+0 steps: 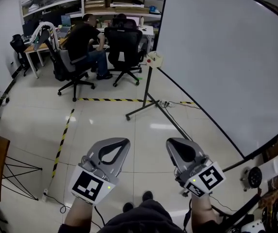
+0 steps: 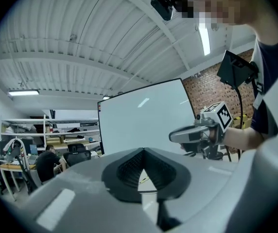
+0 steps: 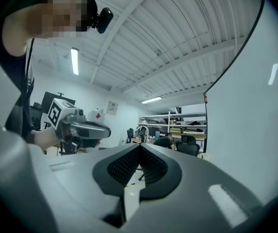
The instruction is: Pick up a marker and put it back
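Head view with both gripper views: the left gripper (image 1: 121, 145) and the right gripper (image 1: 174, 146) are held side by side, well apart, above a pale tiled floor (image 1: 129, 130), each carrying its marker cube at the wrist end. In the left gripper view the left gripper's ribbed pads (image 2: 129, 166) meet at the tips with nothing between them; the right gripper view shows the same for the right gripper's pads (image 3: 124, 165), jaws drawn together and empty. Each gripper appears in the other's view, raised at about the same height. A large whiteboard (image 1: 226, 57) stands at the right, with a thin metal stand (image 1: 146, 89) bearing a small pale box (image 1: 154, 58) near its left edge. The marker cannot be made out in any view. Beyond a strip of yellow-black tape (image 1: 112, 100), a seated person (image 1: 83, 38) works at a desk
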Available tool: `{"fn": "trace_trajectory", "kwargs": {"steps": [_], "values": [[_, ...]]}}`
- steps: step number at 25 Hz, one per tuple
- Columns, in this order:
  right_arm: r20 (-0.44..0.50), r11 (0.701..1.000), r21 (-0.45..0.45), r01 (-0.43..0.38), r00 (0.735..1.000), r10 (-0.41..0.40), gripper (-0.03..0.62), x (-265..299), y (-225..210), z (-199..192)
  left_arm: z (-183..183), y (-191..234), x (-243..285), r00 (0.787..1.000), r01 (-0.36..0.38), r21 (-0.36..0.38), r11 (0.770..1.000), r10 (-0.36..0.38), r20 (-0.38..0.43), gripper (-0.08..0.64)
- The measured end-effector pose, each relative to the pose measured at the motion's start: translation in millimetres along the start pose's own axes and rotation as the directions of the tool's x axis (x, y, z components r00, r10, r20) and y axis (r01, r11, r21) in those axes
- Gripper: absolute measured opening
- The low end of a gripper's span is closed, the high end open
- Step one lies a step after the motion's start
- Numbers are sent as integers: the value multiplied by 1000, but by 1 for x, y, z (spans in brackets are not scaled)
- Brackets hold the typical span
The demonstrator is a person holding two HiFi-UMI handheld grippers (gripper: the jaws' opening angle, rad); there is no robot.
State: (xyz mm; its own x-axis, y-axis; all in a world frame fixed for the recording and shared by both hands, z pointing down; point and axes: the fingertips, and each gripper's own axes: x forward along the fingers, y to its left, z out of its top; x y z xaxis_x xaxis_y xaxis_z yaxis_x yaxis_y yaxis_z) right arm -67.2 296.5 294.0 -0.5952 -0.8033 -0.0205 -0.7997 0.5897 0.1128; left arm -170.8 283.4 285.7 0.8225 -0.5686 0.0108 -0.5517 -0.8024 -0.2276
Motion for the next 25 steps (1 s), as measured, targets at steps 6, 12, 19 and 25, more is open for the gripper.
{"fn": "trace_trajectory", "kwargs": {"steps": [6,12,19,25], "values": [[-10,999,39,-24,1000,25,0,46,-51,-22,-26,39,41,998,-14,-13,1000,14,-56,3],[-18,994,66,-81,996,83,0,97,-113,-36,-30,84,102,996,-49,-20,999,48,-75,3],[-27,987,83,-139,990,142,0,145,-195,-49,-34,128,180,992,-93,-14,996,91,-85,3],[-45,975,69,-213,975,216,0,196,-229,-57,-47,169,211,981,-173,-80,982,165,-103,3]]}}
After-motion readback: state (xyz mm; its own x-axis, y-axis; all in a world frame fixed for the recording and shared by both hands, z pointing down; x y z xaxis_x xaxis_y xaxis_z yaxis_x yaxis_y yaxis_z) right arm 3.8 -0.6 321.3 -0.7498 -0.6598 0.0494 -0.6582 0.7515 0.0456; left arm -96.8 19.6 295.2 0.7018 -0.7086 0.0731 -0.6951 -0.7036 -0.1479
